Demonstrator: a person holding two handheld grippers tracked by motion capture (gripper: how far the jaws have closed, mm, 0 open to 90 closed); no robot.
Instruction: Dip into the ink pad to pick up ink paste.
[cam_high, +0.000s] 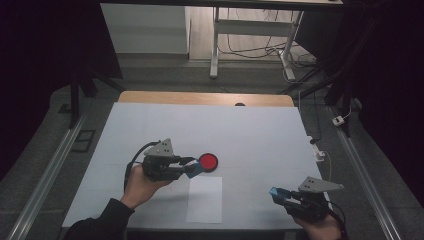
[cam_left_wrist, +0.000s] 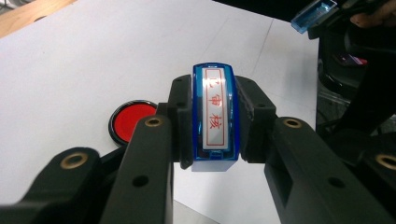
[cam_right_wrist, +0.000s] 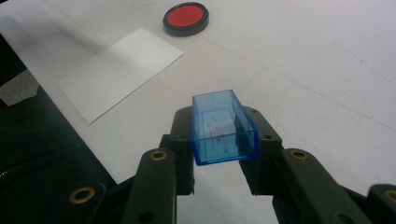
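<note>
Holding stamp (cam_left_wrist: 215, 116) in left hand-held gripper (cam_high: 192, 167), cap (cam_right_wrist: 223, 128) in right (cam_high: 278, 195); tilted approach risks uneven inking on pad (cam_high: 208, 161).

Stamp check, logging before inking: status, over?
Left tool shut on stamp, beside ink pad. Right tool shut on cap. Paper bare. Nothing in the way.

The left claw (cam_high: 192, 167) is held in the left hand (cam_high: 140, 184) at the near left of the desk (cam_high: 260, 135), pointed rightward, its jaws clamped on a blue stamp (cam_left_wrist: 215, 116). The forearm, in a dark sleeve (cam_high: 107, 217), is brought in from the near edge. The right claw (cam_high: 277, 194) is held in the right hand (cam_high: 320, 227) at the near right, pointed leftward, its jaws closed on a clear blue cap (cam_right_wrist: 223, 127).
</note>
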